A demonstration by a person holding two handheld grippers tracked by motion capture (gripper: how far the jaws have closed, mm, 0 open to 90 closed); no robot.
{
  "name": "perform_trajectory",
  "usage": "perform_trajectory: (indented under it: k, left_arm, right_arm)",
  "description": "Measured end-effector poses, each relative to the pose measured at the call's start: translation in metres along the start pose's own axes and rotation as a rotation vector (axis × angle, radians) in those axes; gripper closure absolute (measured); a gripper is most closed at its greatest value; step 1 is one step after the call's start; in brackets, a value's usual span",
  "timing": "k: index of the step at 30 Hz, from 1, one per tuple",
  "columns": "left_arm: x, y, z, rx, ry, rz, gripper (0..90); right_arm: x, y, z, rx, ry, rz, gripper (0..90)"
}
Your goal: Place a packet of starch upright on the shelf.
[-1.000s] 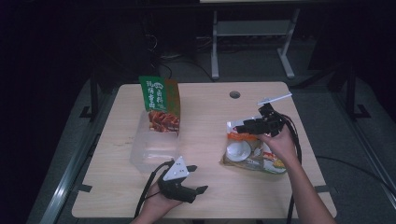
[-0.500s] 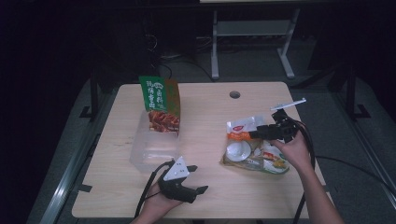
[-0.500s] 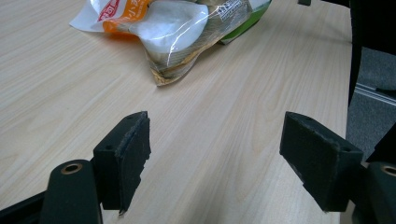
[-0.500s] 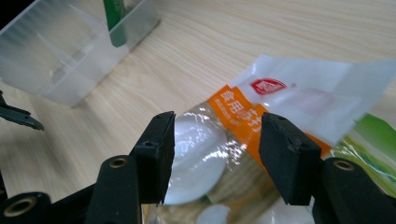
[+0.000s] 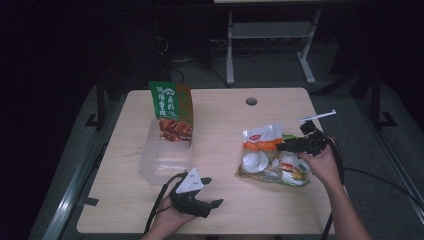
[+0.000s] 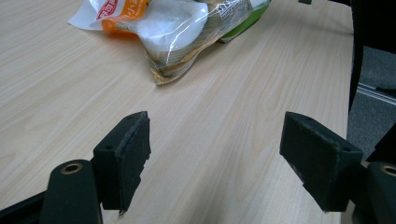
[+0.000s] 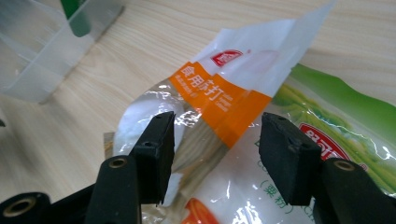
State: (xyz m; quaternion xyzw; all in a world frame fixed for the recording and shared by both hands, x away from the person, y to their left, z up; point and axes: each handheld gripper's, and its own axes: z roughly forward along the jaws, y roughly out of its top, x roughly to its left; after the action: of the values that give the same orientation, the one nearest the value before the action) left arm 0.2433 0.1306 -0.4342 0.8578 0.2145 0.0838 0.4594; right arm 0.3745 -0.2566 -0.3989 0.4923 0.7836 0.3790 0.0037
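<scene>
The white-and-orange packet (image 5: 262,145) lies right of centre in the high view, on top of a small heap of food packets (image 5: 280,169), with a green-and-white packet (image 7: 345,126) partly under it. It lies nearly flat. Its long axis runs from its white sealed top edge, toward the upper part of the frame, down to the clear, bulging lower end, tipped a little to the right; the orange printed band crosses that axis. In the right gripper view the same packet runs diagonally, sealed end at upper right.

The right gripper (image 5: 290,146) hangs low over this packet, reaching in from the right. Its fingers (image 7: 156,149) stand apart on either side of the orange band and clear film, and I judge they are not yet pressing on it. So the pick-up looks to be at the approach stage: nothing is lifted.

At the left centre of the high view, a clear plastic box (image 5: 162,160) holds one tall green pouch (image 5: 172,112) standing upright at its far end. That part looks done; the heap seems to be what remains to go in.

The left gripper (image 5: 200,200) rests on the bench (image 5: 225,115) at the bottom of the frame, fingers (image 6: 123,161) spread wide with only bare wood between them.
</scene>
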Motion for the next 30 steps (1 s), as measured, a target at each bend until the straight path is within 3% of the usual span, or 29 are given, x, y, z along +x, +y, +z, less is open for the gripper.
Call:
perform_trajectory:
  k: [9, 18, 20, 23, 30]
  left_arm:
    - [0.002, 0.000, 0.003, 0.002, -0.005, -0.003, 24.2]
    - [0.001, -0.001, 0.007, 0.002, -0.013, -0.013, 24.3]
    - [0.001, 0.000, 0.008, 0.004, -0.014, -0.015, 24.4]
    - [0.001, 0.000, 0.009, -0.003, -0.023, -0.031, 24.4]
    - [0.002, 0.004, 0.013, -0.003, -0.033, -0.046, 24.6]
  right_arm:
    - [-0.011, 0.002, 0.025, 0.030, 0.014, 0.054, 52.1]
    - [-0.012, 0.004, 0.042, 0.039, 0.033, 0.057, 76.6]
    - [-0.011, 0.004, 0.043, 0.034, 0.067, 0.061, 83.3]
    - [-0.007, 0.005, 0.042, 0.034, 0.081, 0.043, 89.2]
    - [0.010, 0.004, 0.030, -0.021, 0.119, -0.028, 89.8]
